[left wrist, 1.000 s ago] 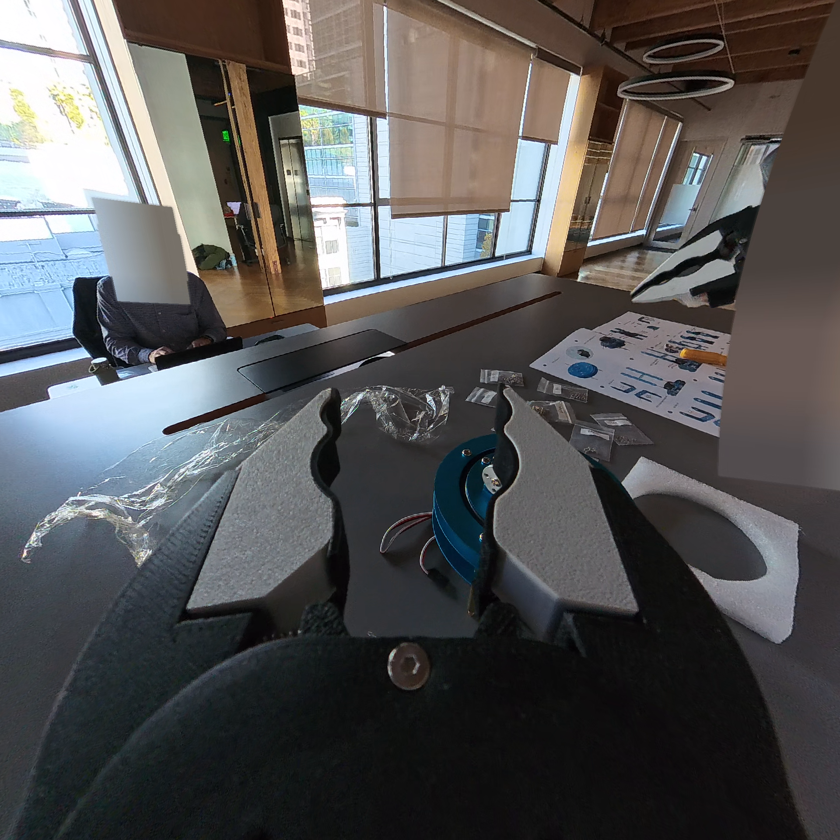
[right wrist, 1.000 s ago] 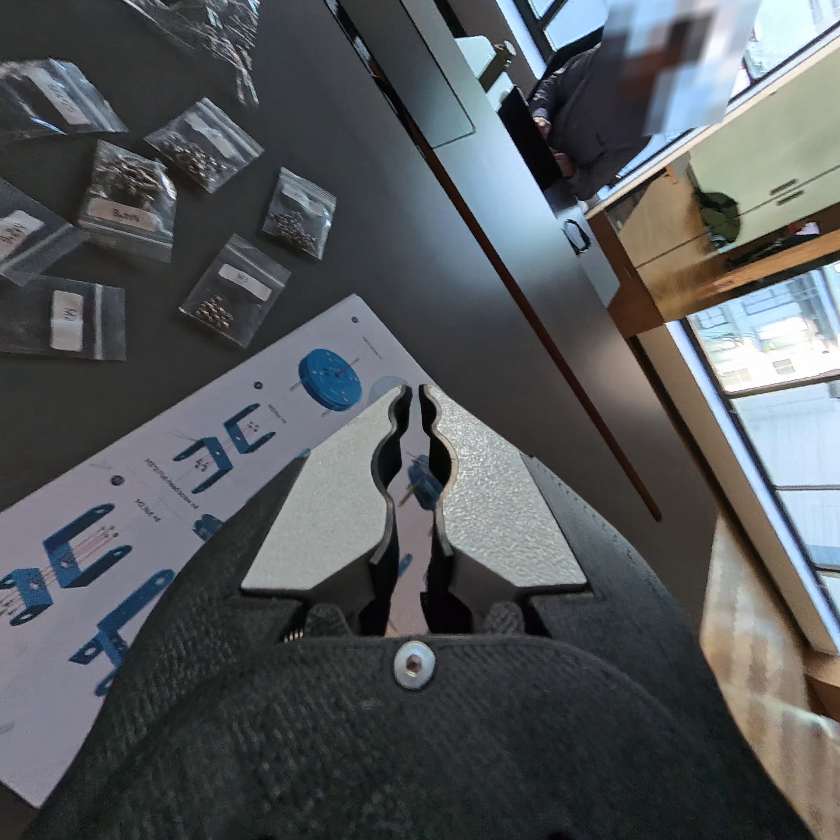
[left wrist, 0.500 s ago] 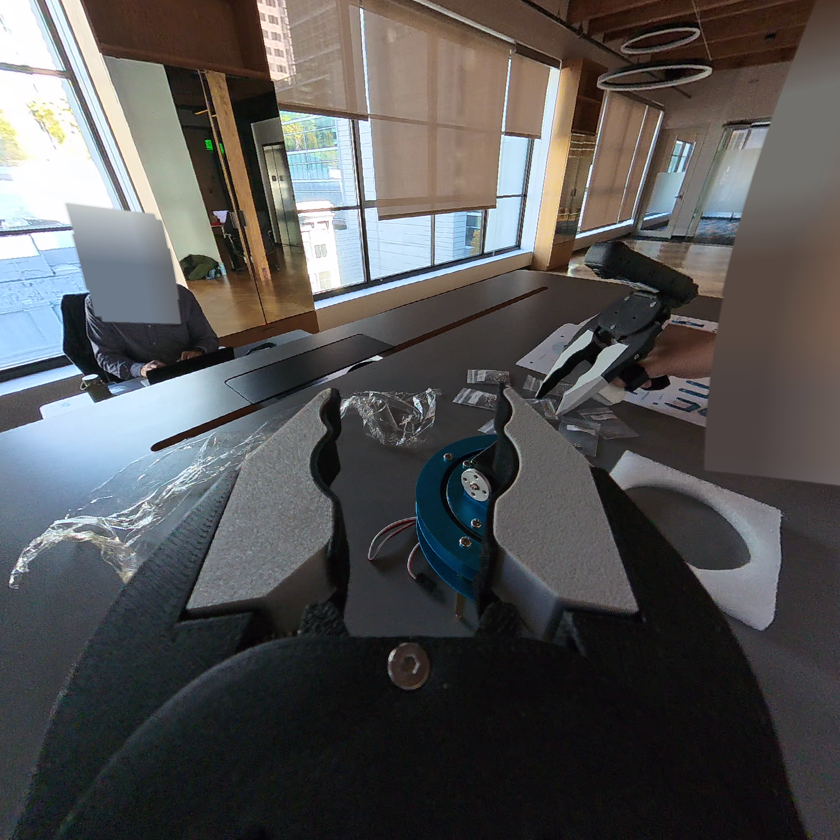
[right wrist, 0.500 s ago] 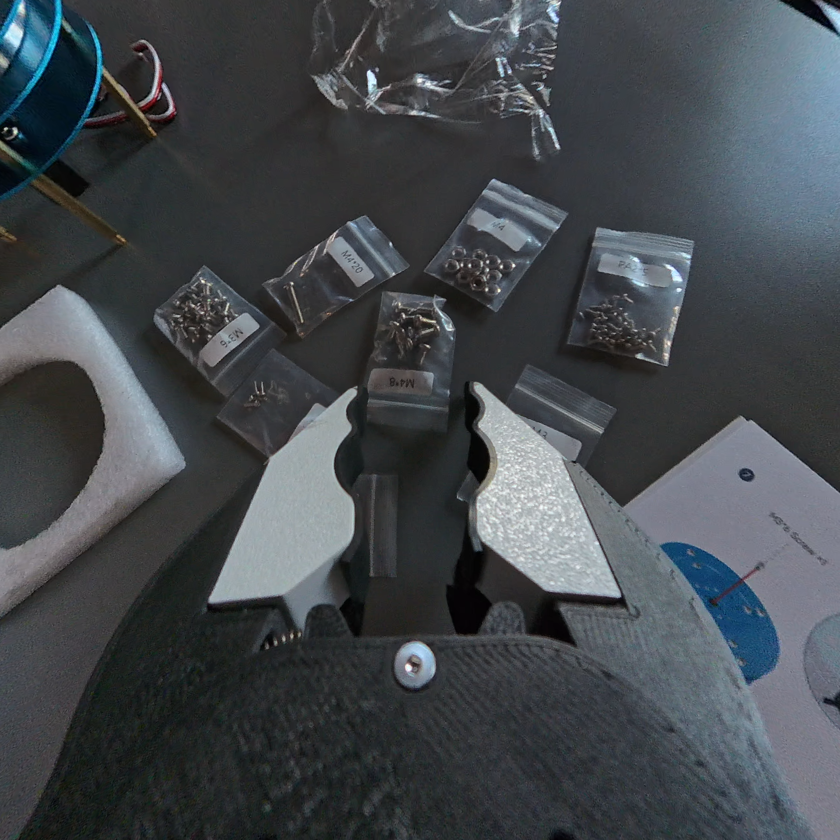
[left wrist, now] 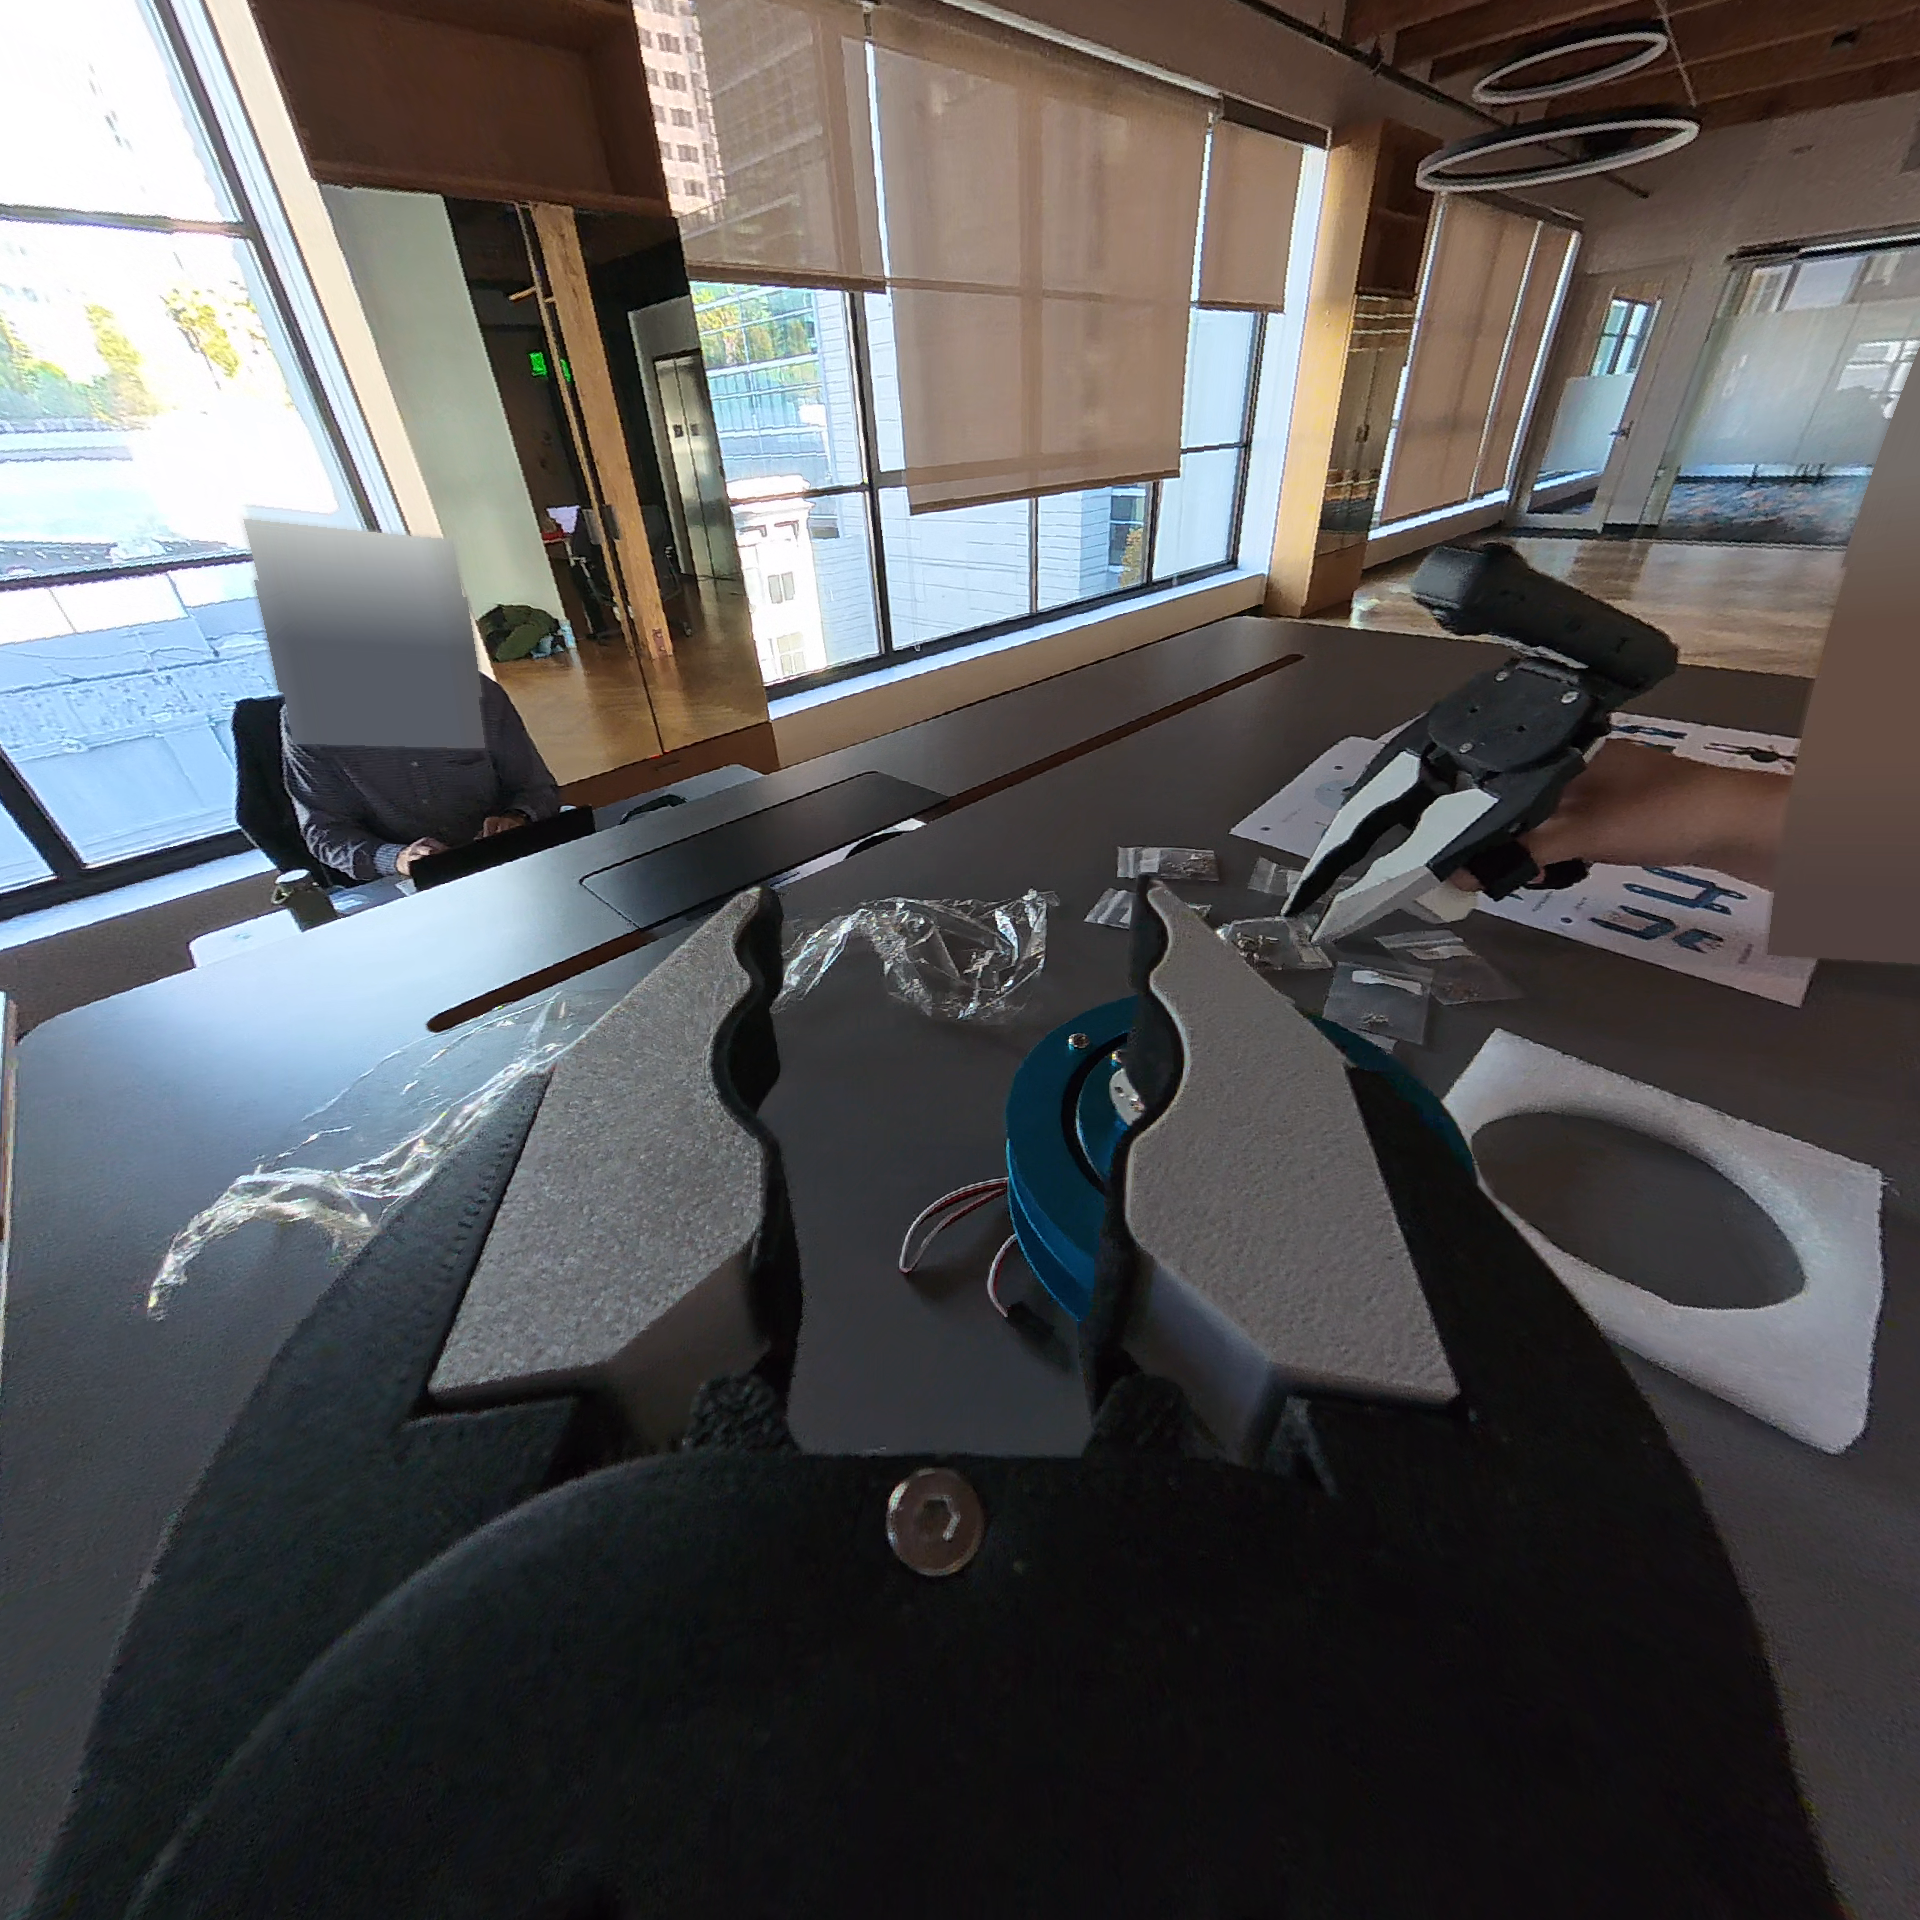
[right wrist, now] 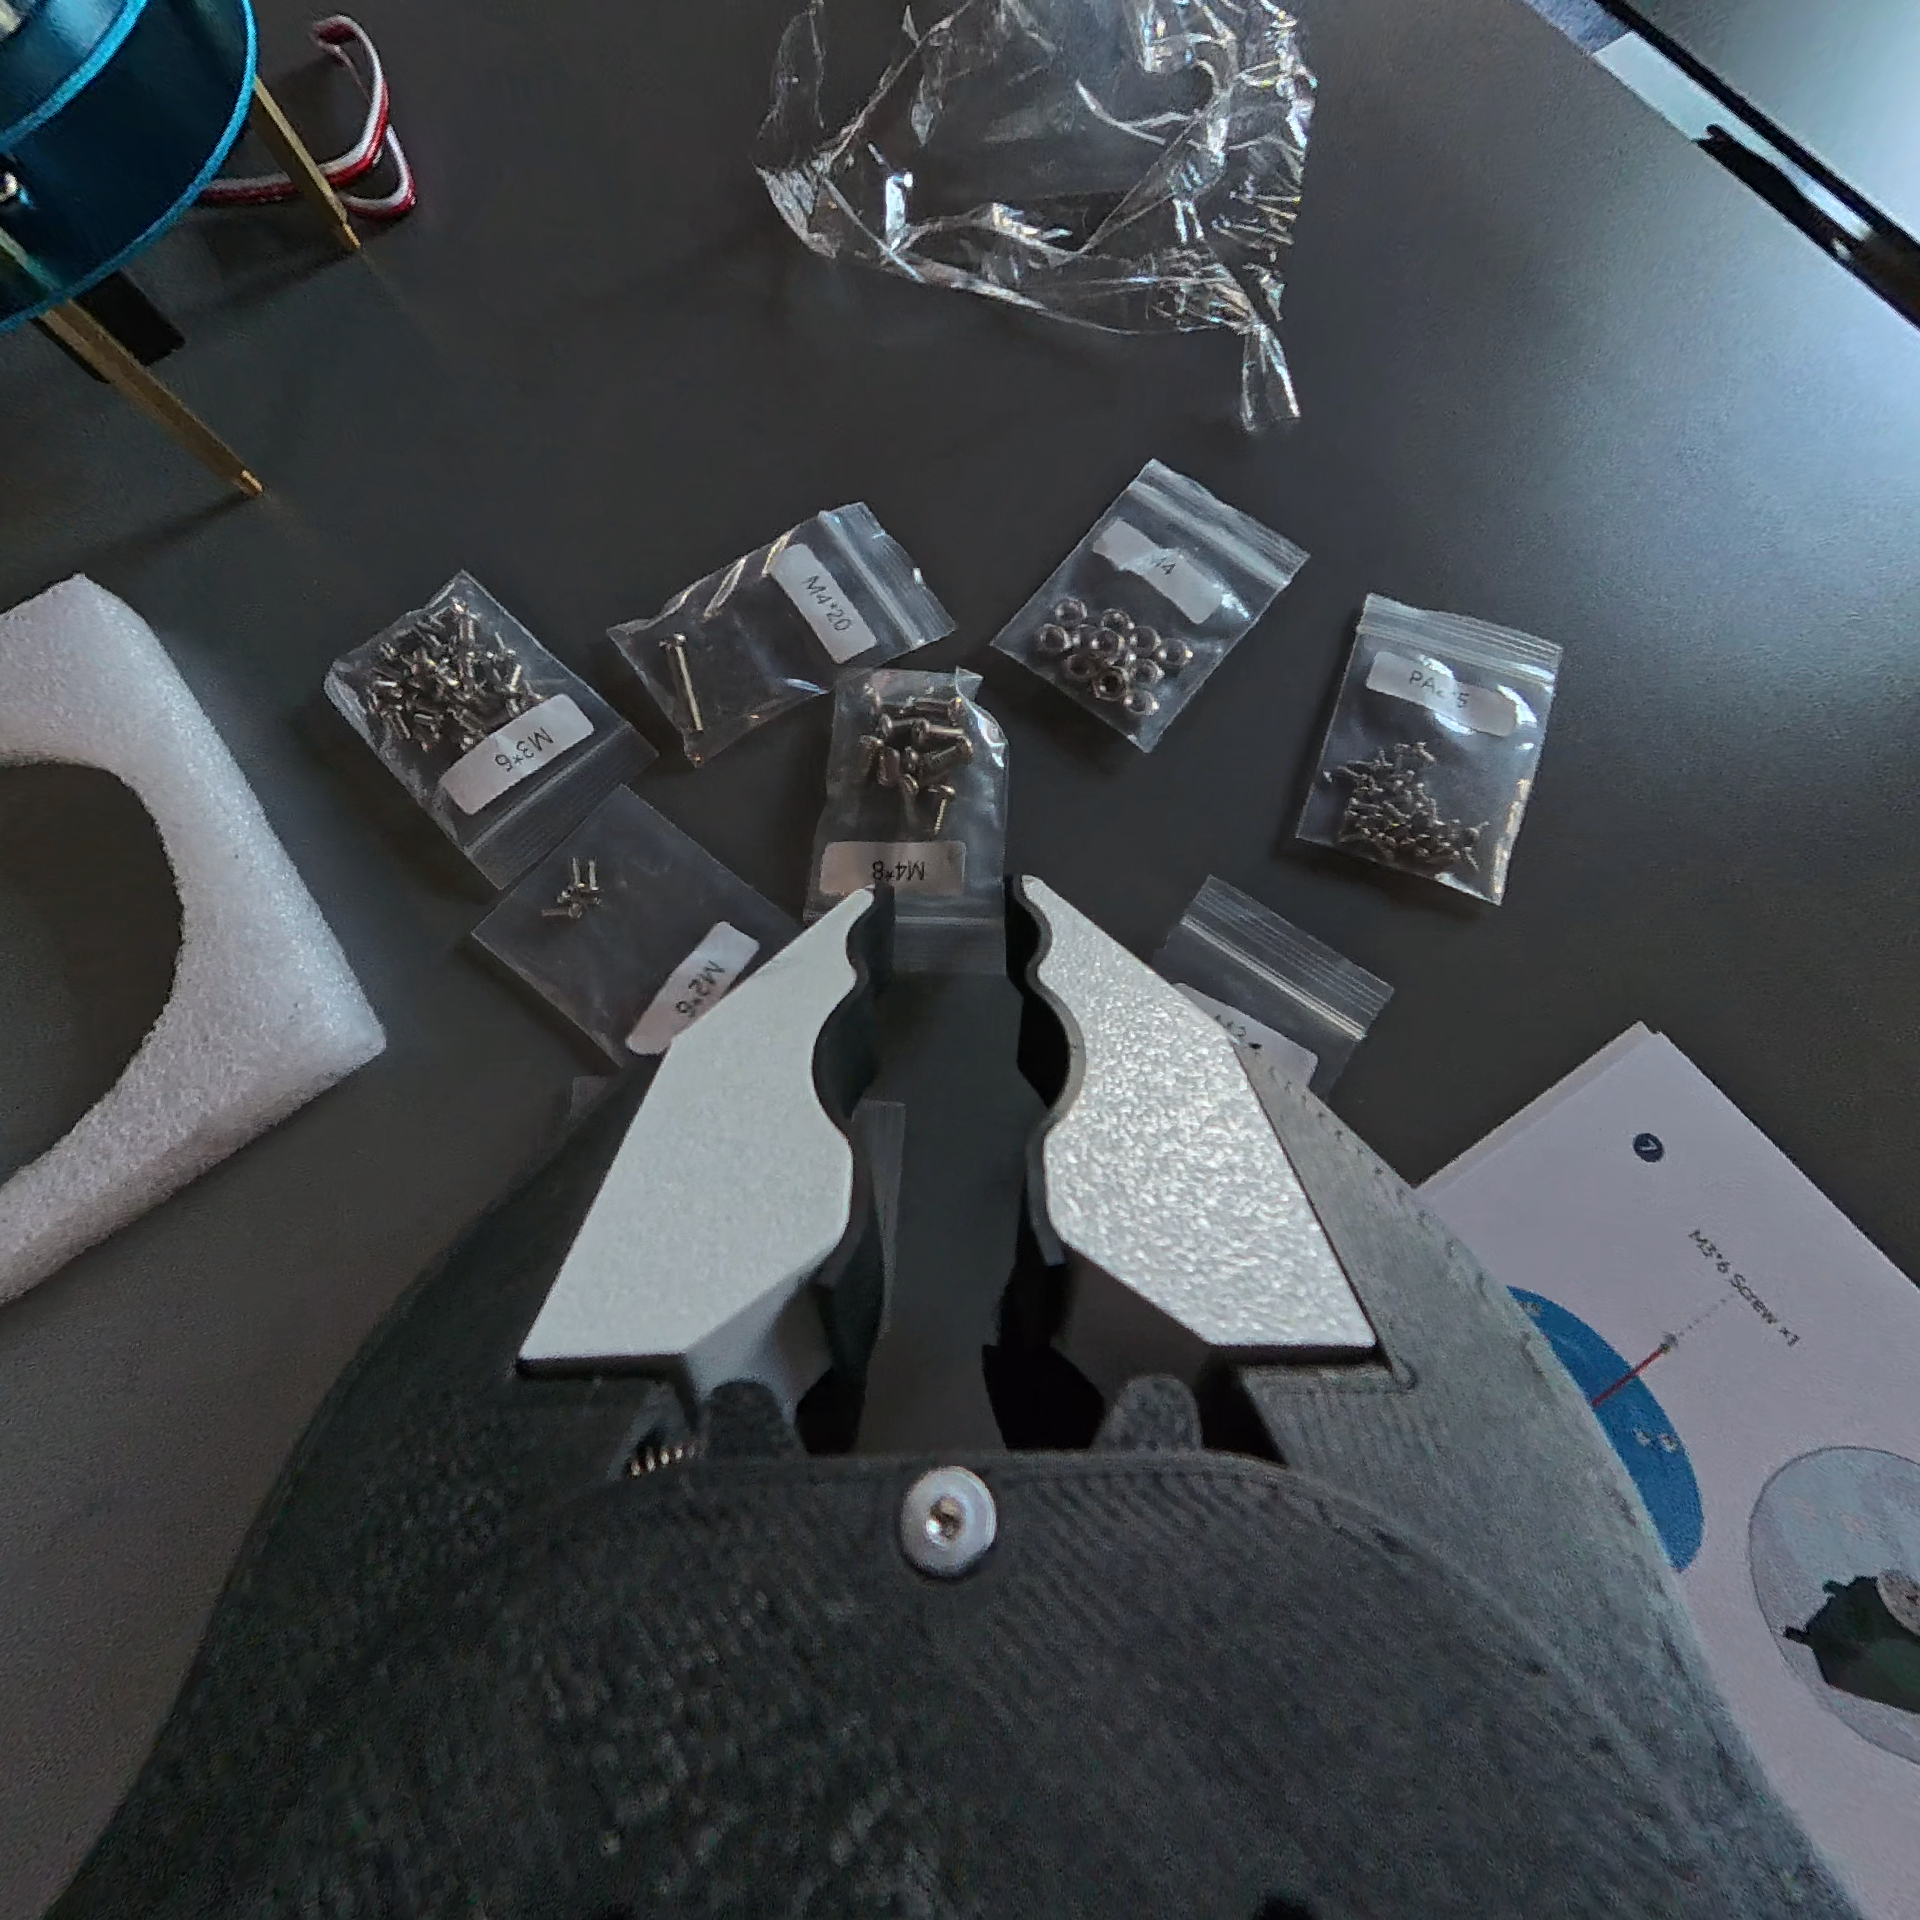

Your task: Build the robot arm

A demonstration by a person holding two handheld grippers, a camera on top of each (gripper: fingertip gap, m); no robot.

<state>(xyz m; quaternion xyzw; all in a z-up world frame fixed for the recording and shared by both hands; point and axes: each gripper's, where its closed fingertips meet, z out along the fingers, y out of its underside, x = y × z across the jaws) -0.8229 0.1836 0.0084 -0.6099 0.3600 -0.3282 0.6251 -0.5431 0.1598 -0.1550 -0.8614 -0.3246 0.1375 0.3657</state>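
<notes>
R gripper (right wrist: 940,899): jaws part-open, tips straddling zip end of centre screw bag (right wrist: 914,790), not clamped.
Around bag: other small hardware bags fanned on dark table (right wrist: 1507,395); crumpled clear wrap (right wrist: 1049,197) beyond; white foam ring (right wrist: 135,914) to left; instruction sheet (right wrist: 1704,1299) to right.
L gripper (left wrist: 951,914): jaws wide, empty, over table; blue disc unit (left wrist: 1049,1143) partly behind its R finger.
L view only: seated person (left wrist: 405,790) at far end, windows.
</notes>
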